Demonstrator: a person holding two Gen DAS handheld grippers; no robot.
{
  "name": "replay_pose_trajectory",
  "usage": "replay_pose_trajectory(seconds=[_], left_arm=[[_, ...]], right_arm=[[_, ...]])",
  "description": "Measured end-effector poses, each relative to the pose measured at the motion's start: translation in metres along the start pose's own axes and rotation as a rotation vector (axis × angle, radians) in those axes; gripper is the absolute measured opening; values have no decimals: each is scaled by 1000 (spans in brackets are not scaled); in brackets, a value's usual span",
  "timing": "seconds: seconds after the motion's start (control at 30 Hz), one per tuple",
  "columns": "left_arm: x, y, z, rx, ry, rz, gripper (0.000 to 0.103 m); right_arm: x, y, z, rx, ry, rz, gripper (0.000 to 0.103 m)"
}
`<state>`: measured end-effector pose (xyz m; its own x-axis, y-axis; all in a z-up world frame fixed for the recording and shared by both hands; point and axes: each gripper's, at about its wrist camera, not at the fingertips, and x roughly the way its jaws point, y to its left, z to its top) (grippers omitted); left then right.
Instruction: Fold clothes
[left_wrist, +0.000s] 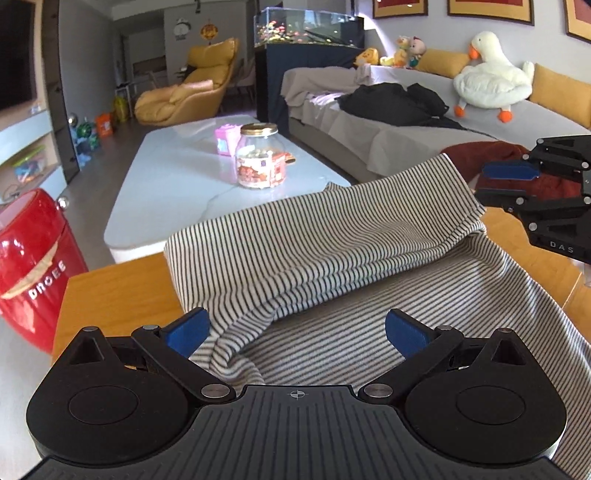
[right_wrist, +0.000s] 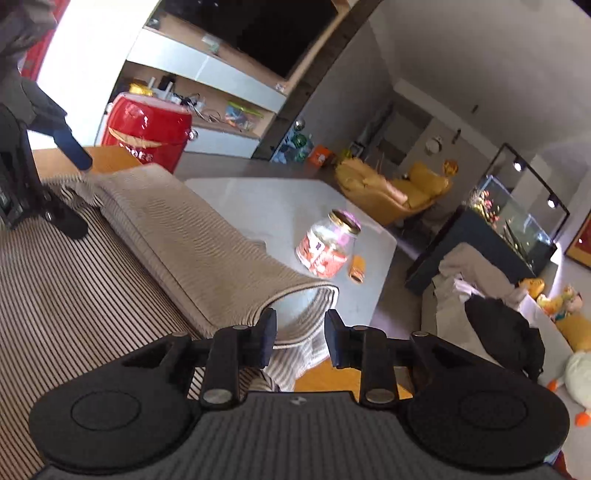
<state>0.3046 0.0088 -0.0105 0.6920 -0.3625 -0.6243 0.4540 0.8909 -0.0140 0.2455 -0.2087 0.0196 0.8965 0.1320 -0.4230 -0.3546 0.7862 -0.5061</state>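
Left wrist view: a striped garment is spread on the wooden tabletop, with its far part folded back over itself into a thick roll along the far edge. The left gripper is held wide open, low over the near cloth, and nothing is pinched between its blue pads. The right gripper is seen at the far right corner of the fold, with its jaws a little apart.

In the right wrist view, the right gripper is also seen with a gap between its jaws. A loose end of the striped garment sits just in front of that gap and hangs past the tabletop edge. Whether the cloth is touched by the pads cannot be told.

Several things could go wrong from here. The folded roll is soft and not held, so it could be pushed crooked if it is bumped by either gripper. The end hanging over the edge could be pulled down by its own weight, and more cloth could be dragged off with it. If only the top layer is pinched, the layers could be pulled apart and the fold undone. A glass jar stands on the white table beyond, and it could be knocked if the cloth is swung far out.
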Motion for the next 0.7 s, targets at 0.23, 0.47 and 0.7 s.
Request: replay_pose_trajectory(seconds=[0.23,0.47,0.7], left_arm=[[1,5,-16,-33,-23,9,103],[-5,5,-23,-36,-69,7,103],[-6,23,-26,-151,-73,4,103]], right_arm=[[38,67,17,-293,39,90,34],[81,101,34,-354,61,107,12],[96,90,66,-83,60,251,11]])
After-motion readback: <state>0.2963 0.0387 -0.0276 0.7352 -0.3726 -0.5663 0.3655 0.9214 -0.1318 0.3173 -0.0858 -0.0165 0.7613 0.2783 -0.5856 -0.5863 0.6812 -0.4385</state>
